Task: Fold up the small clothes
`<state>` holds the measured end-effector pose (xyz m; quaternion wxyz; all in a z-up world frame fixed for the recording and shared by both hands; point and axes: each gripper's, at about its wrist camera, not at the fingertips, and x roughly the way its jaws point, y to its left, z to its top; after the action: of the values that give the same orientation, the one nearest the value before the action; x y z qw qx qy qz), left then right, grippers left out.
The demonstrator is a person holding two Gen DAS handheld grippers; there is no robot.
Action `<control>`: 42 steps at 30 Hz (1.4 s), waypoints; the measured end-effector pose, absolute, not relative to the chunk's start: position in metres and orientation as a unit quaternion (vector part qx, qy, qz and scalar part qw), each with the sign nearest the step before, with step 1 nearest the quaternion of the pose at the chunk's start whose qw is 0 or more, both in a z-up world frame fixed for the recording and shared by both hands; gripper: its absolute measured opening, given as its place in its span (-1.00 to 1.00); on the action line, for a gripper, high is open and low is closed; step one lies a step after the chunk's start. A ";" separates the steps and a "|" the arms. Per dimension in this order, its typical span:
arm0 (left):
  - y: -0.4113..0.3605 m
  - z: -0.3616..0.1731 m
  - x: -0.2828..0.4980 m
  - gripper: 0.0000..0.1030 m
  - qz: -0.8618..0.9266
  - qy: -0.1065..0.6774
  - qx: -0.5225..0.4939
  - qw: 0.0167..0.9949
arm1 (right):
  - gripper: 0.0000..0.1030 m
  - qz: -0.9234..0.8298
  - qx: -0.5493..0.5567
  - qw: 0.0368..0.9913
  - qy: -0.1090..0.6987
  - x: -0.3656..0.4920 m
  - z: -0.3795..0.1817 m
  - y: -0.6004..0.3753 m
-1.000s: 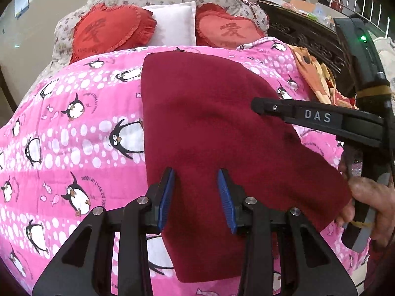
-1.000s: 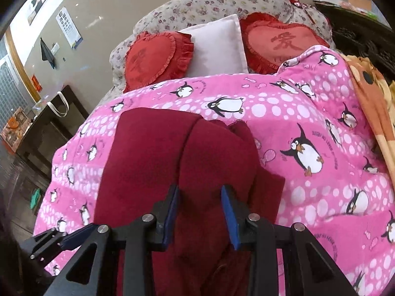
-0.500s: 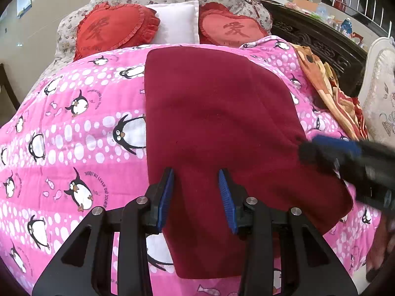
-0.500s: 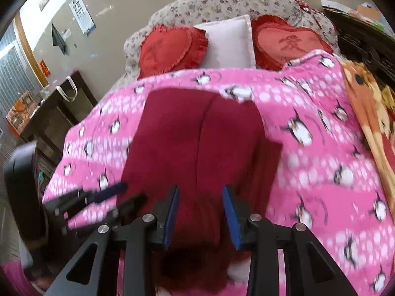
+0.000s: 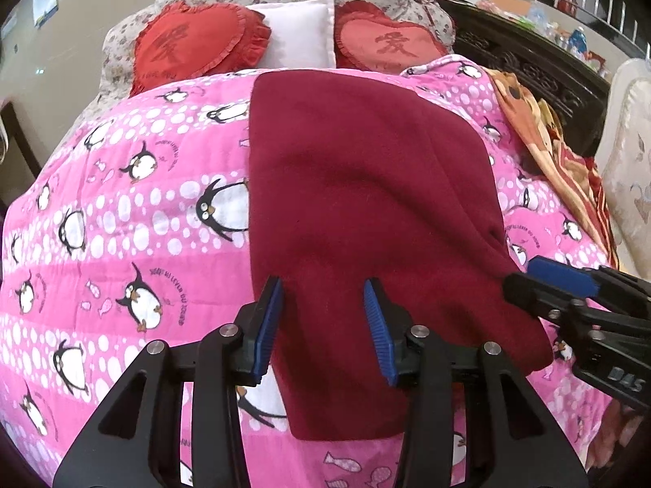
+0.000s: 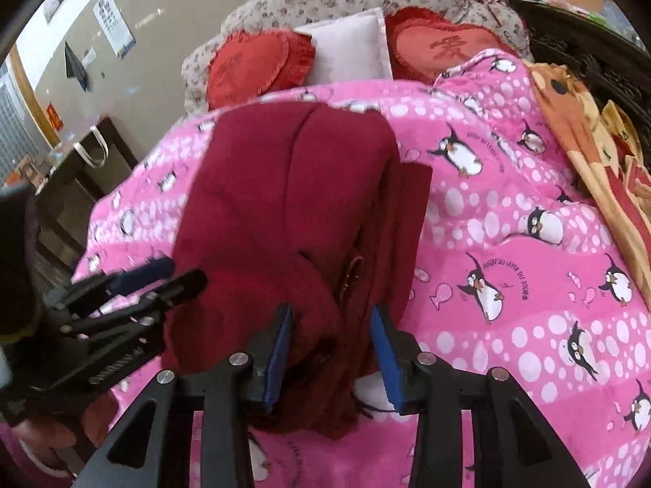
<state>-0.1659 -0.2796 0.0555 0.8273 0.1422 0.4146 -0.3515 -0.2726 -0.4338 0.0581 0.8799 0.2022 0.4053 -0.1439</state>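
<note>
The left gripper (image 5: 323, 321) hovers low over the near end of a dark red garment (image 5: 366, 203), its blue-padded jaws apart and holding nothing. The cloth passes beneath the gap between them; whether the pads touch it cannot be told.

The right gripper (image 6: 331, 351) sits at the garment's near right corner, jaws also apart, straddling a bunched, thicker part of the fabric (image 6: 317, 293) without clamping it. Seen from the left wrist, its tips (image 5: 525, 280) lie at the garment's right edge, one blue pad facing up.

The garment lies lengthwise on a pink quilt (image 5: 122, 223) printed with penguins and white dots (the quilt serves as the folding surface). From the left it looks flat and smooth, its long left edge straight. From the right, a seam or fold line runs down its middle and layers are stacked along the right side, so it appears already partly folded. With both grippers at the near end, the likely aim is to take the near edge at two points and carry it away toward the far end.

Beyond the garment, at the head of the bed, two red heart cushions (image 5: 195, 44) flank a white pillow (image 5: 301, 32). An orange patterned blanket (image 5: 545, 138) lies along the quilt's right side.
</note>
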 end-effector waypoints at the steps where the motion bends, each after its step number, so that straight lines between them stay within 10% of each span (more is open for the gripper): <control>1: -0.278 0.057 -0.166 -0.21 -0.350 0.415 0.140 0.828 | -0.16 -0.143 0.203 0.882 0.401 -0.273 0.062 -0.431; 13: -0.262 0.071 -0.170 -0.21 -0.356 0.414 0.118 0.829 | -0.03 -0.152 0.207 0.891 0.374 -0.273 0.088 -0.422; 16: -0.259 0.071 -0.161 -0.19 -0.373 0.429 0.091 0.818 | 0.40 -0.163 0.212 0.886 0.379 -0.272 0.081 -0.425; 19: -0.255 0.065 -0.146 0.19 -0.384 0.456 0.048 0.802 | 0.43 -0.164 0.237 0.877 0.384 -0.267 0.067 -0.441; 42: -0.289 0.021 -0.098 0.65 -0.421 0.478 -0.010 0.771 | 0.80 -0.103 0.355 0.865 0.339 -0.223 0.012 -0.505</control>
<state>-0.0980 -0.2894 0.0214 0.7709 -0.0100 0.4780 -0.4208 -0.2230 -0.5047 0.0116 0.8651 0.3552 0.3388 -0.1033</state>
